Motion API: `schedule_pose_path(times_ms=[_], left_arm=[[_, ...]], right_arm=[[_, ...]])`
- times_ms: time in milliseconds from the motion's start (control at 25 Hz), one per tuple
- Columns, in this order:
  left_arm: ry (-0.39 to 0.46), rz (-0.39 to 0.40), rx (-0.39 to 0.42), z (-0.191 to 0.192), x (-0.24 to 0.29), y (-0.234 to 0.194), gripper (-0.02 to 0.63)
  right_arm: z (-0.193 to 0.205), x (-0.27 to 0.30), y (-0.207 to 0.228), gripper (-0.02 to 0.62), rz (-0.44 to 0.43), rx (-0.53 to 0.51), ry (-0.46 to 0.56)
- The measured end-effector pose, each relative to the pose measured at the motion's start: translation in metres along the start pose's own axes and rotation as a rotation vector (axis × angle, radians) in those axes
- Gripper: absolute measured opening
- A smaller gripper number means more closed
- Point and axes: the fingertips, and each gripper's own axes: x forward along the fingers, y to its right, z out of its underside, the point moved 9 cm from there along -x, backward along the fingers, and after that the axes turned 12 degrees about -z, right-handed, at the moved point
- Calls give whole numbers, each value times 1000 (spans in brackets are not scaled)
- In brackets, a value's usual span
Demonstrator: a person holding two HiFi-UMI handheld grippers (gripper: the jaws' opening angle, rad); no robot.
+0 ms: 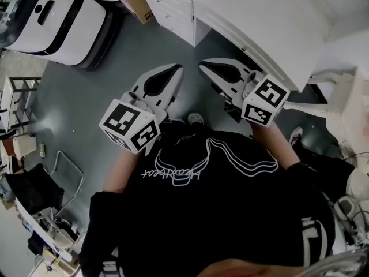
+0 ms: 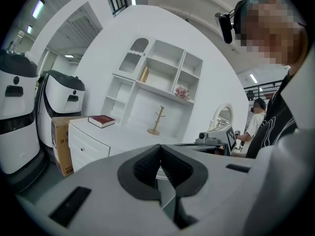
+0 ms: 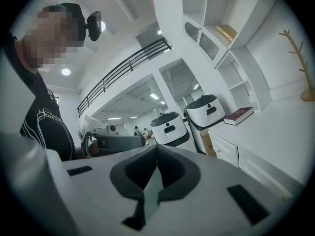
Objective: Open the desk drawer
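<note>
Left gripper (image 1: 176, 69) and right gripper (image 1: 204, 66) near the white desk (image 1: 259, 16).
Both claws closed, empty; the desk drawer (image 2: 84, 149) shut.

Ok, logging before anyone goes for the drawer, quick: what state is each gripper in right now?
Left gripper: closed, fingers together, holding nothing.
Right gripper: closed, fingers together, holding nothing.

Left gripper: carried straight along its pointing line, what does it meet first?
Most likely the white desk, around its front edge just right of the drawer unit. The left gripper is shut and empty; depth is hard to judge.
</note>
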Motion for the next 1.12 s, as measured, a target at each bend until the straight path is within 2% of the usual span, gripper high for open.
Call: schedule_pose_path(times_ms=[160,440,600,840,960,1120], left_arm=[[2,-10,16,-2,11,-18,2],[-9,3,-1,-10,47,-66,2],[-37,13,-3,-21,76,-103,2],[-81,71,-9,-36,125,-162,2],[-90,54,-1,-38,145,-197,2],[-98,7,67,-39,169,-238,3]], right_arm=[[-8,12,16,5,7,-13,-9],[-11,39,52,5,38,2,-23],[-17,58,84,5,70,50,-20],[-26,85,133,5,142,116,-3],[-32,101,157,6,177,136,8],[-37,121,184,5,215,152,17]])
